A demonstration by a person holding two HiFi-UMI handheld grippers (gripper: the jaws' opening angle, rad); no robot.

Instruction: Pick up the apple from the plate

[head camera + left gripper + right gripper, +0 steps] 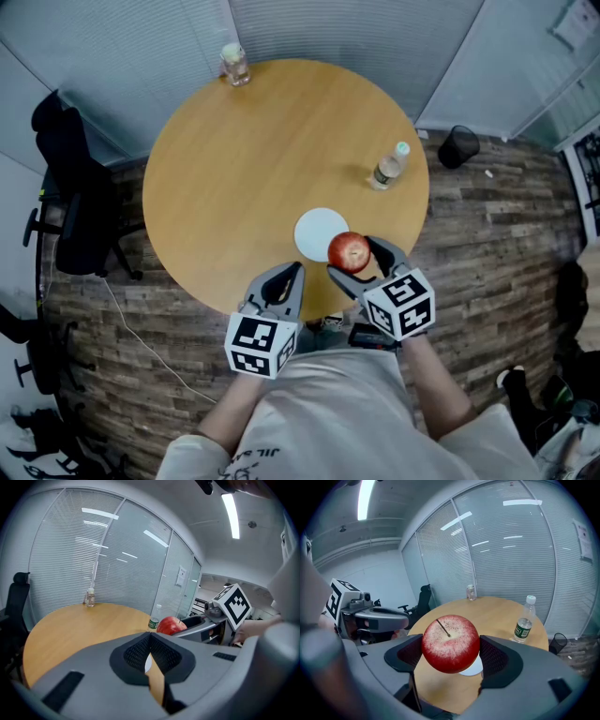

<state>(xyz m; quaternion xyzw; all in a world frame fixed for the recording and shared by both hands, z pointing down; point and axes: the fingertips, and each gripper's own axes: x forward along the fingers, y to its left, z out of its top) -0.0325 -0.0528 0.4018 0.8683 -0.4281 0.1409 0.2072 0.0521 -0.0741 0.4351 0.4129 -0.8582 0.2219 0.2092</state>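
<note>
We see the apple above the plate's near right edge, the bottle behind the plate rightwards, the jar far behind it.

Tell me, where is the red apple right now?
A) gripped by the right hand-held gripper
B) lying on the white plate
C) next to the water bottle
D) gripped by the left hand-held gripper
A: the right gripper view shows the apple squeezed between the jaws of the right hand-held gripper, with the white plate bare beneath it.
</note>
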